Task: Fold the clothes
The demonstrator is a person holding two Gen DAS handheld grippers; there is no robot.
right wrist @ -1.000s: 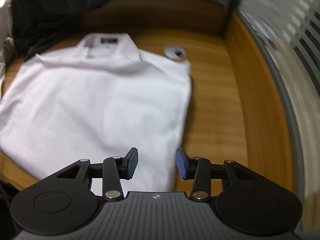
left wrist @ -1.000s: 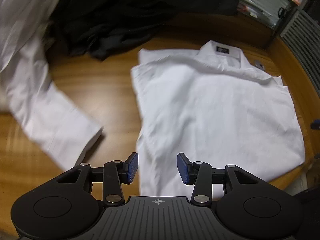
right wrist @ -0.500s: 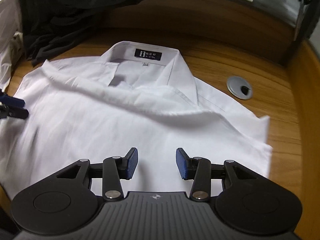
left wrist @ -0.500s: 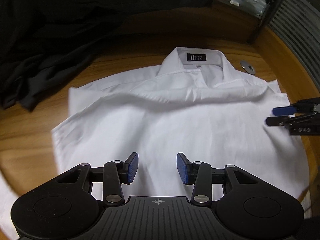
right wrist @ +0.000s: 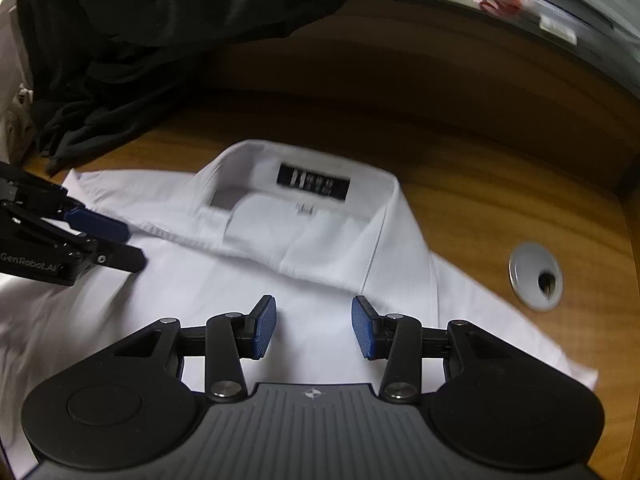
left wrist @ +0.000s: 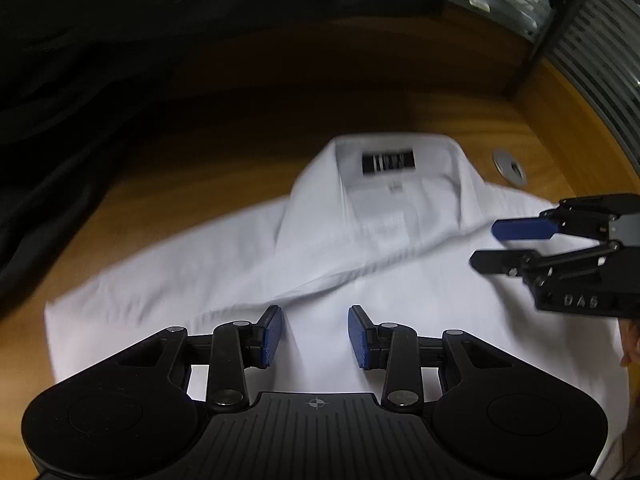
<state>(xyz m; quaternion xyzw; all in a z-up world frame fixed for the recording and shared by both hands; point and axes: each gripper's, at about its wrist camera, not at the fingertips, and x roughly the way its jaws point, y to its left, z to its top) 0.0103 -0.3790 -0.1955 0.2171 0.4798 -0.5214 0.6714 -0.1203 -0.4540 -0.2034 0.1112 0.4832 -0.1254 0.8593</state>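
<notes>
A white shirt [left wrist: 380, 280] lies flat on the wooden table [left wrist: 200, 168], its collar at the far side with a black label [left wrist: 387, 162] showing. My left gripper [left wrist: 314, 320] hovers over the shirt's middle left, its jaws closing with nothing between the blue pads. In the right wrist view the shirt [right wrist: 320, 272] fills the lower half below its label [right wrist: 313, 181]. My right gripper [right wrist: 314, 312] is open just below the collar, holding nothing. Each gripper shows in the other's view: the right gripper [left wrist: 486, 245] at the right edge, the left gripper [right wrist: 134, 246] at the left edge.
A heap of black clothing [right wrist: 140, 40] lies at the far left of the table [right wrist: 500, 180]; it also fills the left wrist view's far left [left wrist: 80, 80]. A round metal cable grommet [right wrist: 536, 276] sits right of the shirt. A ribbed panel [left wrist: 592, 40] bounds the far right.
Both grippers have swung in over the shirt and dropped lower toward its collar. The loose white garment has left the left wrist view. The left jaws have narrowed a little.
</notes>
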